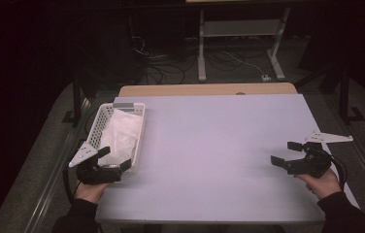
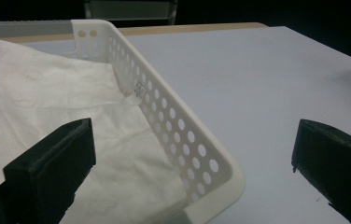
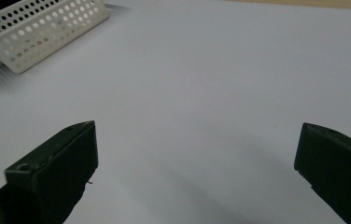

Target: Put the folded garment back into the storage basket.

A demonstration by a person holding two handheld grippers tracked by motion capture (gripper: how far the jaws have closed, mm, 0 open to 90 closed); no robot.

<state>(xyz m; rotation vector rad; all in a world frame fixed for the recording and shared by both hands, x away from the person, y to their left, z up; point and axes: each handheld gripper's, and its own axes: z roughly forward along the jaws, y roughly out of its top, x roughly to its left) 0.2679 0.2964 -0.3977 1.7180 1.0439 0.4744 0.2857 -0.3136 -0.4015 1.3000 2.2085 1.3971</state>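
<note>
A white perforated basket stands at the left of the table with a crumpled white cloth lying in it. My left gripper is open at the basket's near right corner; in the left gripper view one jaw hangs over the cloth inside the basket and the other over the table outside it. My right gripper is open low over the bare table at the right, nothing between its jaws. The basket sits far off in the right gripper view.
The table has a pale lilac top with a wooden strip along its far edge. Beyond it stand a white shelf frame and cables on a dark floor. Black posts flank the table.
</note>
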